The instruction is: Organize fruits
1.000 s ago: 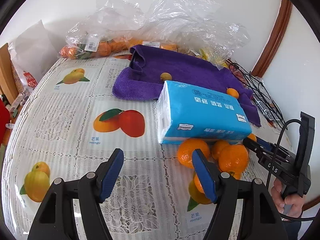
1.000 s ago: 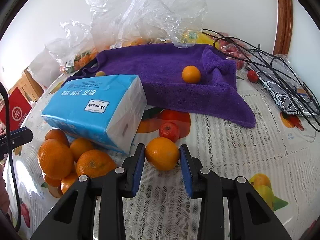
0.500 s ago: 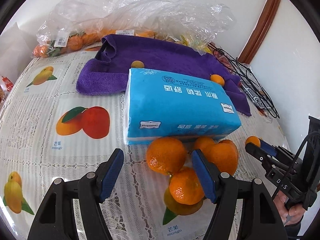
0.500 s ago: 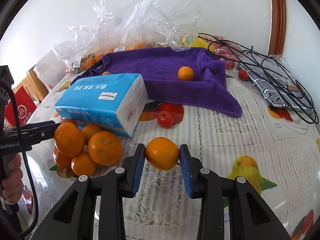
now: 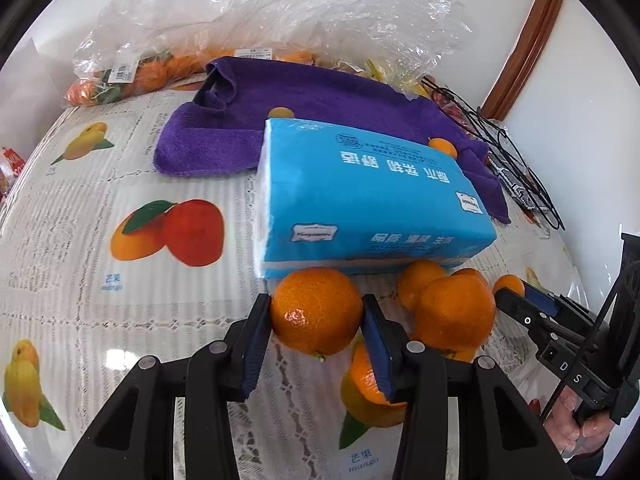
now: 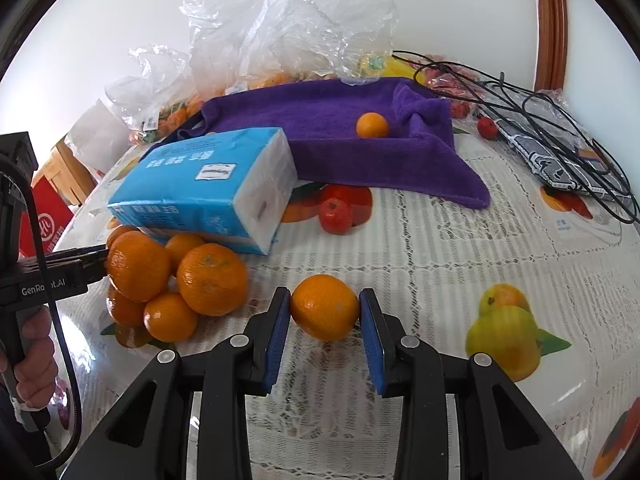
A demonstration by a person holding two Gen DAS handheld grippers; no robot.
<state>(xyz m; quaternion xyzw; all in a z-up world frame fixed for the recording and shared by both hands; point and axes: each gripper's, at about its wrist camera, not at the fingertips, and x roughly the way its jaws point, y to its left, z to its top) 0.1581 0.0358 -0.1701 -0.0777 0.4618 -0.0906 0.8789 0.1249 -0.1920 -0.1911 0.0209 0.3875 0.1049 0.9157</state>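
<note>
Between both jaws: clamped oranges [image 5: 316, 314].

A home: fruit-print tablecloth [image 5: 120, 152], grocery bags [image 5: 248, 12].

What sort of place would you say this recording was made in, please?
Most likely a home dining table: a fruit-printed lace-pattern tablecloth, a pack of tissues beside loose oranges, and plastic bags of fruit against a plain wall with a wooden door frame.

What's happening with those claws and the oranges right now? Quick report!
Left claw just closed on a pile orange. Right claw grips another orange. Tissue pack crowds the pile.
</note>
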